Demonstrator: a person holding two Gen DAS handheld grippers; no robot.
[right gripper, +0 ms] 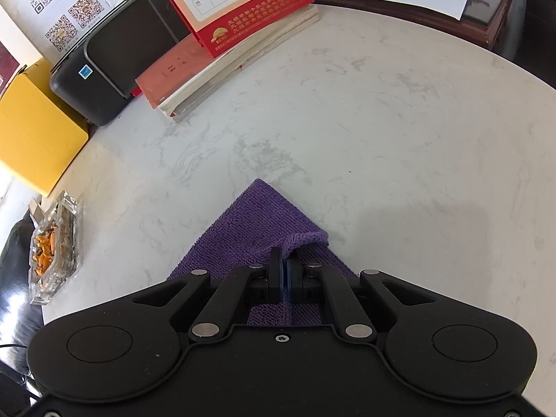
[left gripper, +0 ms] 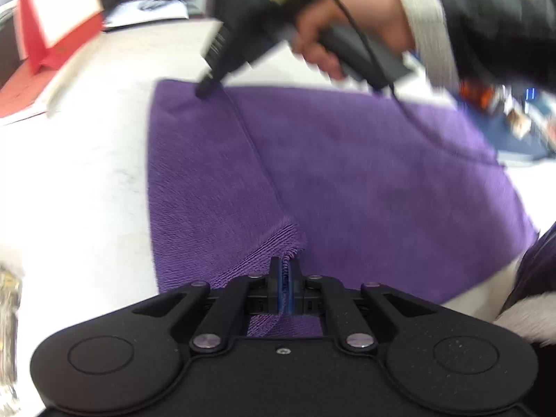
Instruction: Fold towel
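Purple towel [left gripper: 347, 173] spread on white marble table [right gripper: 382, 121], one flap folded over. Left gripper [left gripper: 285, 274] clenched on near towel edge, fabric pinched up. Right gripper [right gripper: 285, 271] clamped on far corner, near calendar [right gripper: 239, 10].

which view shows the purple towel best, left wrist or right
The left wrist view. There the purple terry towel lies spread across the white marble table, its folded edge visible, with the left claw pinching one edge. The right wrist view shows only one corner, pinched in the right claw.
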